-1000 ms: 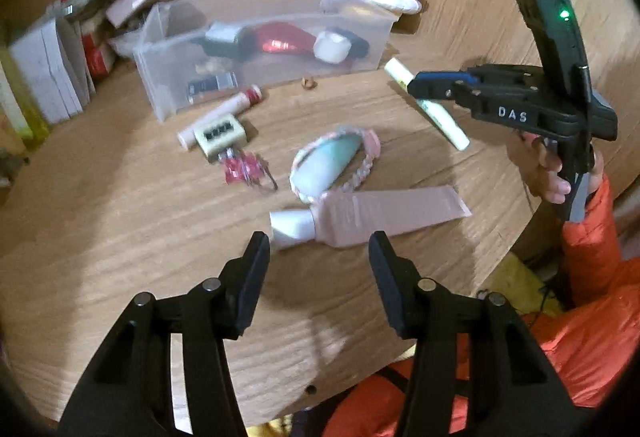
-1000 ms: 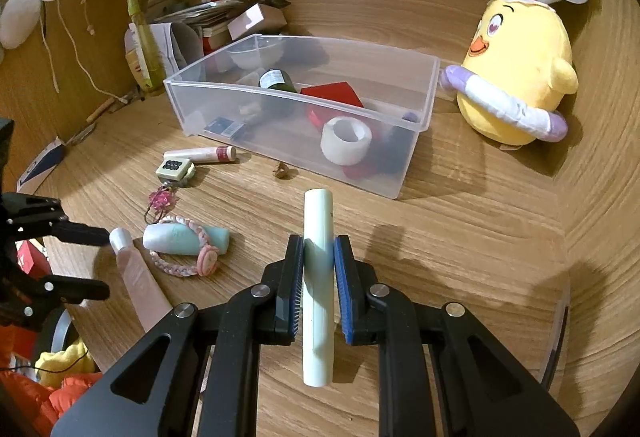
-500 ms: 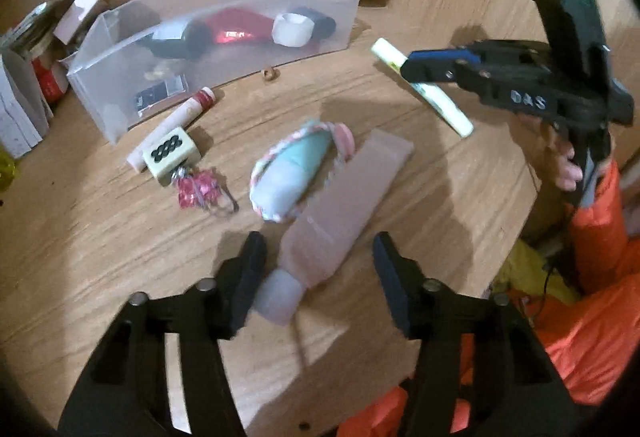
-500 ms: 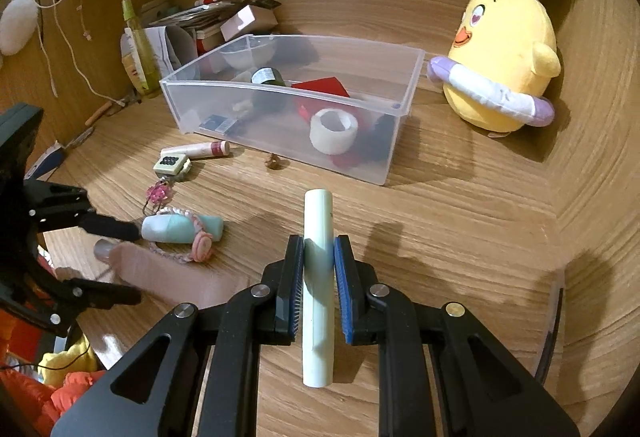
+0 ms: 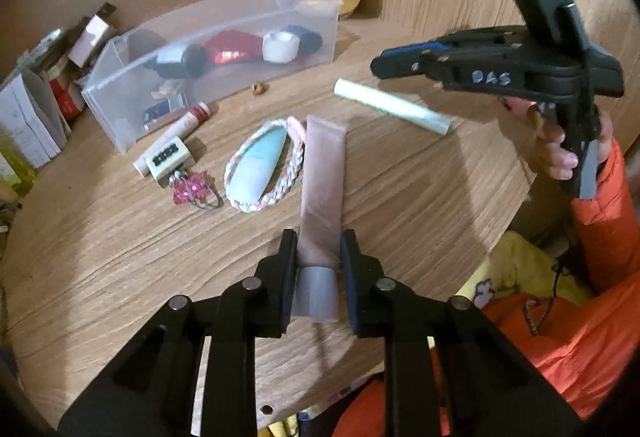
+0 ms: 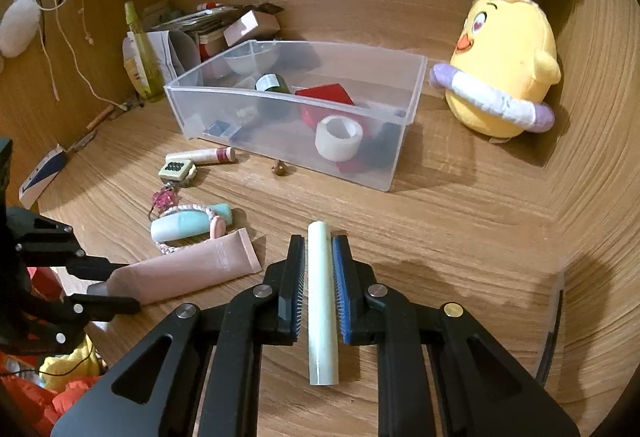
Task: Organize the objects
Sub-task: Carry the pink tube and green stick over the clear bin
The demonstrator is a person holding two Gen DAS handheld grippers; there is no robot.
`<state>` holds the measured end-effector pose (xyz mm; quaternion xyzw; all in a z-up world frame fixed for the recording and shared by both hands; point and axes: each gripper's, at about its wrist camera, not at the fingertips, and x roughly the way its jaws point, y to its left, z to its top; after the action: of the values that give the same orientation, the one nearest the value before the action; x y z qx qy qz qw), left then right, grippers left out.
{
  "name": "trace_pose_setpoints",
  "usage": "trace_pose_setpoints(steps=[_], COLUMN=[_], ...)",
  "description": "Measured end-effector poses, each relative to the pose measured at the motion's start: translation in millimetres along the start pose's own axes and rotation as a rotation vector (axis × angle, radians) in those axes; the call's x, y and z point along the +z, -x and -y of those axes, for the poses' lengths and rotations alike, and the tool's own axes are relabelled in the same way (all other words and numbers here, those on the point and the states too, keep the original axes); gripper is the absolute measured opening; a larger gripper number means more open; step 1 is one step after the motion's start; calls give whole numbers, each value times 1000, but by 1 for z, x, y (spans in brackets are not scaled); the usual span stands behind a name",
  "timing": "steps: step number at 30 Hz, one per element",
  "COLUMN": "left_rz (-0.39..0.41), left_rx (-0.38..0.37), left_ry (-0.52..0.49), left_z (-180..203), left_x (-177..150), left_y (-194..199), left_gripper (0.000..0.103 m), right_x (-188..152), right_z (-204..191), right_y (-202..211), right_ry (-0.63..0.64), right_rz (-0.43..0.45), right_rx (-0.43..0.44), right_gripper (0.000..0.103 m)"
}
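My left gripper is shut on the pink tube near its grey cap; the tube also shows in the right wrist view. My right gripper has its jaws slightly apart around the pale green stick, which in the left wrist view lies on the table below the raised gripper. The clear plastic bin holds a tape roll, a red box and dark items. A teal bottle inside a braided band, a lip balm and a keychain lock lie in front of it.
A yellow chick plush sits right of the bin. Boxes, papers and a green bottle crowd the back left corner. The round table's edge runs close on the right, beside an orange sleeve. A small brown nut lies before the bin.
My left gripper closed onto the pink tube after it swung round to lie along the fingers. My right gripper opened slightly and rose, leaving the green stick on the table.
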<state>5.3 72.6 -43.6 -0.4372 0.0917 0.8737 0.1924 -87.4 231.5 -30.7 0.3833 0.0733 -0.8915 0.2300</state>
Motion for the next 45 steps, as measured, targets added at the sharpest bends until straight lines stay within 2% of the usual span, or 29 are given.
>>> trace_pose_setpoints(steps=[9,11,14,19,20,22,31,45], left_rz=[126,149,184,238,247,264,320,402], left_rx=[39,41,45,53,54,59,75,115], left_ry=[45,61,80,111,117,124,168,242], left_z=[-7,-12,-16,-24,-27,-29,-45,-77], left_x=[5,7,11,19,20,23,35,60], left_y=[29,32,37,46,47,50,62,70], left_gripper=[21,21,20,20,20,20,20,20], right_x=[-8,-10,-12,-10,-10,-9,2,48], right_z=[-2,-2,2,4,4,4,-2,-12], right_y=[-17,-23,-28,-31,-31,-32,-12,23], right_ry=[10,6,-7,-7,-7,-16,-32,-20], right_rz=[-88,-107,-127,-131,-131,-131,-46,118], right_rx=[-23,-26,-29,-38,-38,-25,19,39], right_gripper=[14,20,22,21,14,14,14,14])
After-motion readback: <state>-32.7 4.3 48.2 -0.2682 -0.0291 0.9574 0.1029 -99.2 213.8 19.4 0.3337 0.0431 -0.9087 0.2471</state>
